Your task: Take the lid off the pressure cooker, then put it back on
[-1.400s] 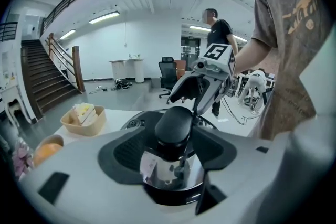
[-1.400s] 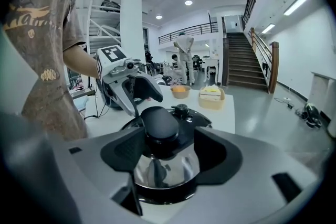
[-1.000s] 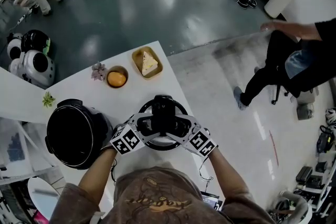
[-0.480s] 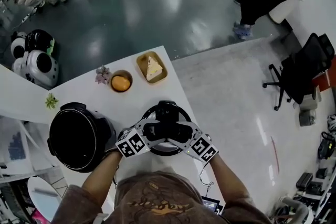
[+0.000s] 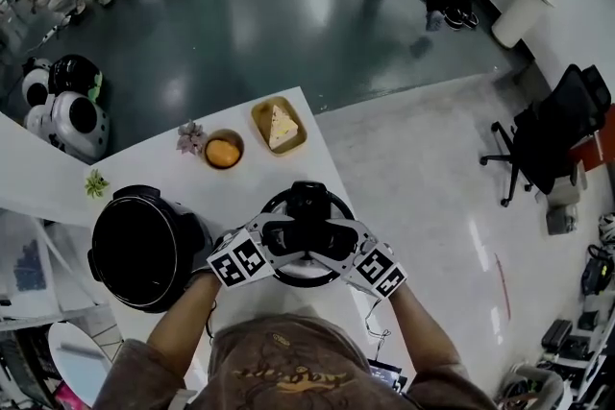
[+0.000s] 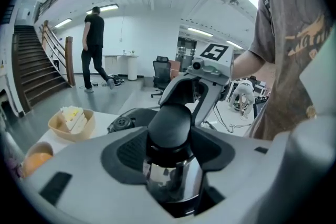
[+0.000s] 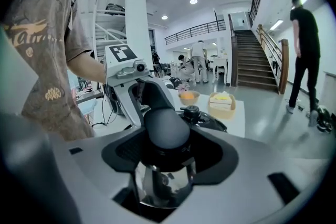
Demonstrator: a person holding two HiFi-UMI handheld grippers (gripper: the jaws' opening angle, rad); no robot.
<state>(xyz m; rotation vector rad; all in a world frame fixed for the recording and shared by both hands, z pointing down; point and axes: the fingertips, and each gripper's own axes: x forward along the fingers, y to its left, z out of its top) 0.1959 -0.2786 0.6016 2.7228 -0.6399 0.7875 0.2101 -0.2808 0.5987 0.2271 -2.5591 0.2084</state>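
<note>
The first half looks done: the pressure cooker (image 5: 142, 250) stands open at the left of the counter (image 5: 240, 187), its dark inside showing, and the lid (image 5: 306, 276) is off it, well to its right and in front of the person; whether the lid rests on the counter or hangs just above it cannot be told. What is left, by my reading, is to carry the lid leftward over the pot, set it down and seat it.

Both tools are on the lid; the left gripper (image 5: 279, 240) and the right gripper (image 5: 336, 242) come at it from opposite sides; the left fingers (image 6: 126, 152) have just been closing and now pinch one rounded end of the handle (image 6: 170, 126); the right fingers (image 7: 210, 157) pinch the other end (image 7: 167, 128).

The lid is round with a black rim; its handle is a matt black bar with bulbous ends; polished steel shows under each end between the fingers; a small black valve (image 7: 191, 111) sits on top.
</note>
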